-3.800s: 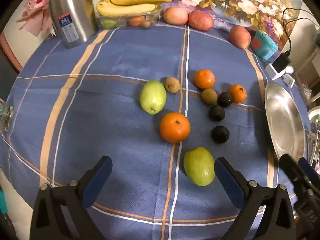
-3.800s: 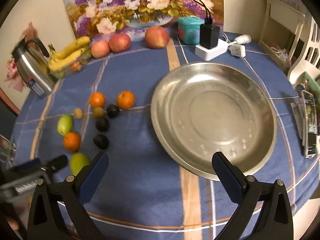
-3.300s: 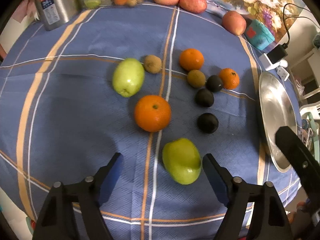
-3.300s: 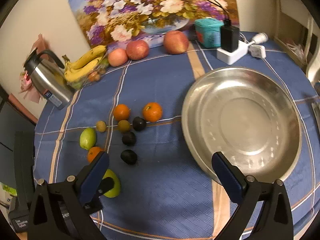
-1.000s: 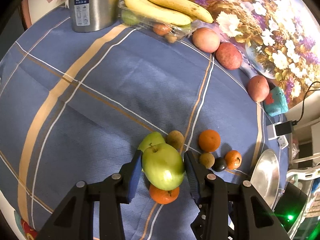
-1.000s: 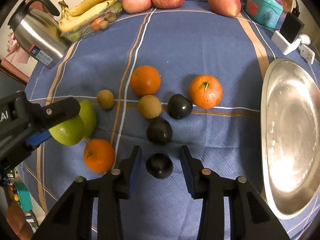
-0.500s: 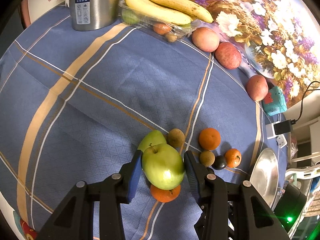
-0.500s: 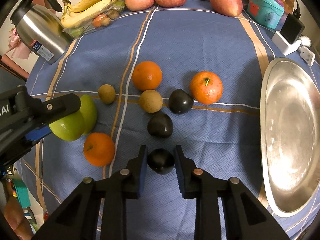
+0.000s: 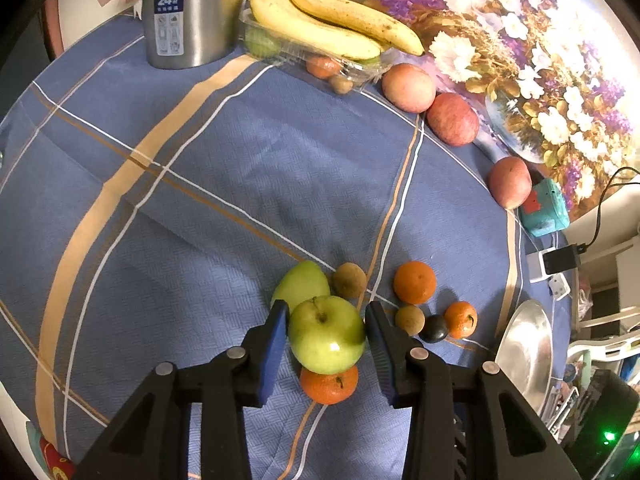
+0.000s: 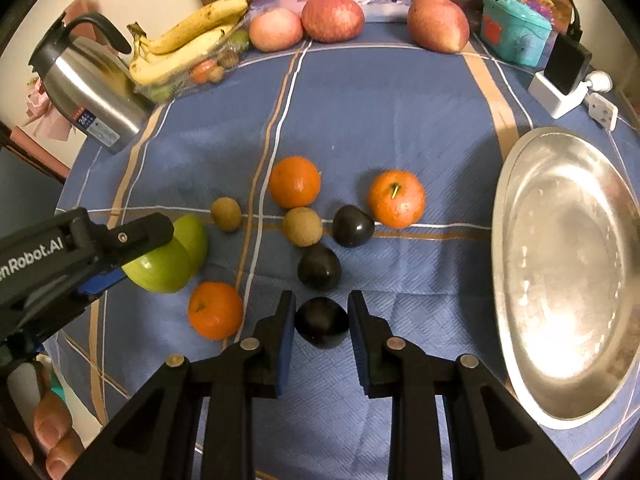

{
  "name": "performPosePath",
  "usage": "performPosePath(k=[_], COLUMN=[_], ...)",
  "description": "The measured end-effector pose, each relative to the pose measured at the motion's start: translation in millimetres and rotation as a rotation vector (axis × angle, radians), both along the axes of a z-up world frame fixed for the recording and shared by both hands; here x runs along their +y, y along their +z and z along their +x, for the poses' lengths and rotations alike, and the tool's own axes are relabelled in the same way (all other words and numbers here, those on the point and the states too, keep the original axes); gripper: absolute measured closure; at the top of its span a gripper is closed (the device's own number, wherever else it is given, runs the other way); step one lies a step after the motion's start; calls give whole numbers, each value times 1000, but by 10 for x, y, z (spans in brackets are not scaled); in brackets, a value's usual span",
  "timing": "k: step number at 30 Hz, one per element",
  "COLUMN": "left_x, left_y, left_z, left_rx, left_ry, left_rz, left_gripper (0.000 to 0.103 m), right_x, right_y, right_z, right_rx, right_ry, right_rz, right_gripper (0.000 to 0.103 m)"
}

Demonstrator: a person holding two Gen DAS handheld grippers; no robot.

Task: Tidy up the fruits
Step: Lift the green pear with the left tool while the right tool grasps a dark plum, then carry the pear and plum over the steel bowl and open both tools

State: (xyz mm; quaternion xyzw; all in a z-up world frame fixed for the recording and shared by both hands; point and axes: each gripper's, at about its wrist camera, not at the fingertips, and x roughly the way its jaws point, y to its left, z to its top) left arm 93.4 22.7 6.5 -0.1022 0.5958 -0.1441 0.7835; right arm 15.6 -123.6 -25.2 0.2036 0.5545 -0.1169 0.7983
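In the left wrist view, a green apple (image 9: 326, 334) is pinched between the blue pads of the left gripper (image 9: 326, 336), whose jaws are closing a little further on it. The apple is carried above the blue tablecloth (image 9: 200, 200), over an orange (image 9: 329, 385) and a second green apple (image 9: 301, 285). Nearly four seconds earlier this gripper stood spread wide with the apple lying on the cloth, so the first fruit has been picked up. The steel plate (image 9: 524, 352) is seen far off at the right edge.

In the right wrist view, the right gripper (image 10: 321, 324) is pressed together on a dark plum (image 10: 321, 322), apparently still resting on the cloth, though contact beneath is hard to judge. A second ago its jaws merely straddled the plum; the grasp has since been made. The empty steel plate (image 10: 560, 272) lies well apart to the right, probably the destination for both fruits.
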Motion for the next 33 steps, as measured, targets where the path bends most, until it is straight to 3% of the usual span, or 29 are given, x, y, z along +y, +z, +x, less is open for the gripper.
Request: performPosePath(k=[22,33], left_x=[-44,-480], left_y=[184,302], left_z=[-74,-277], left_rx=[-49,-91], left_ry=[-18,-155], left_rz=[-11,-9], left_gripper=[61,61], right_x=[-110,-725], right_y=[201,251], right_z=[-128,-444], right_rx=[-44,-5], right_ry=[-44,-227], right_rz=[-5,-90], right_gripper=[75,75])
